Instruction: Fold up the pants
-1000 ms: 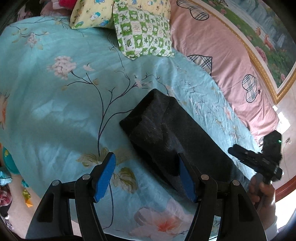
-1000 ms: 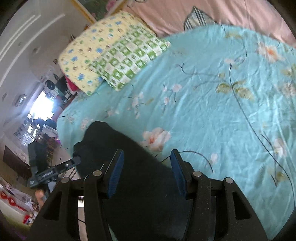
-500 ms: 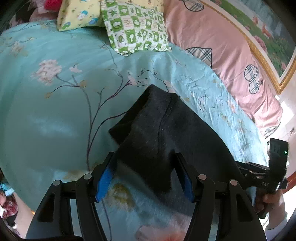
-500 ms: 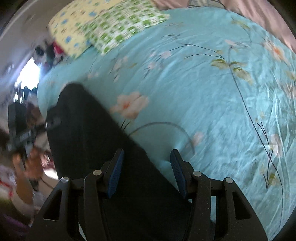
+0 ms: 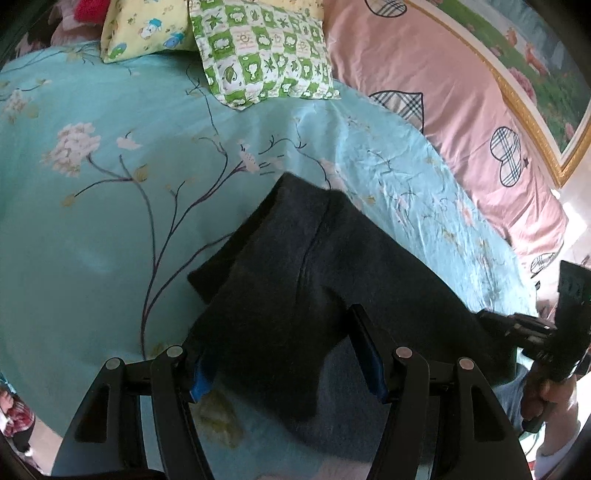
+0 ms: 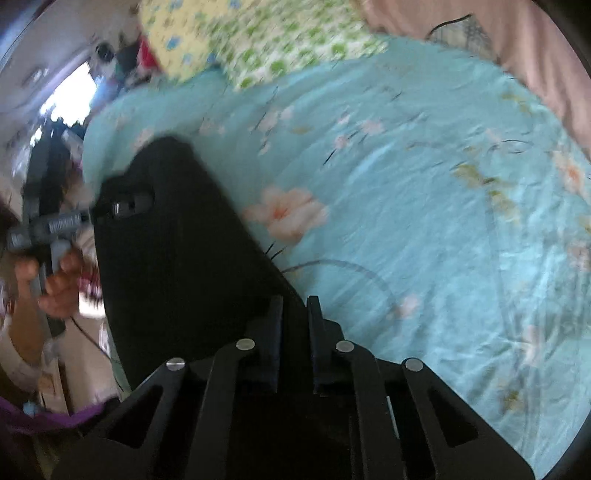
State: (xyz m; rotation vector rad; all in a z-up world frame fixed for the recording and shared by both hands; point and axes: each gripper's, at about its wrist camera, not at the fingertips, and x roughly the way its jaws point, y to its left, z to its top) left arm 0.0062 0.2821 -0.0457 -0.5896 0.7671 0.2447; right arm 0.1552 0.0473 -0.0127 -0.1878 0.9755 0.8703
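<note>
Dark charcoal pants lie on the turquoise floral bedspread, partly doubled over with a corner pointing up the bed. My left gripper is open, its blue-padded fingers astride the near edge of the pants. In the right wrist view the pants look black and run away to the left. My right gripper has closed to a narrow gap on the edge of the pants. The right gripper also shows in the left wrist view, and the left gripper in the right wrist view.
A green checked pillow and a yellow pillow lie at the head of the bed. A pink heart-print quilt runs along the right side under a gold-framed picture. The bed edge is near the hands.
My right gripper has closed from wide open onto the pants edge and swung. My left gripper has moved forward over the pants; the cloth now lies between its open fingers.
</note>
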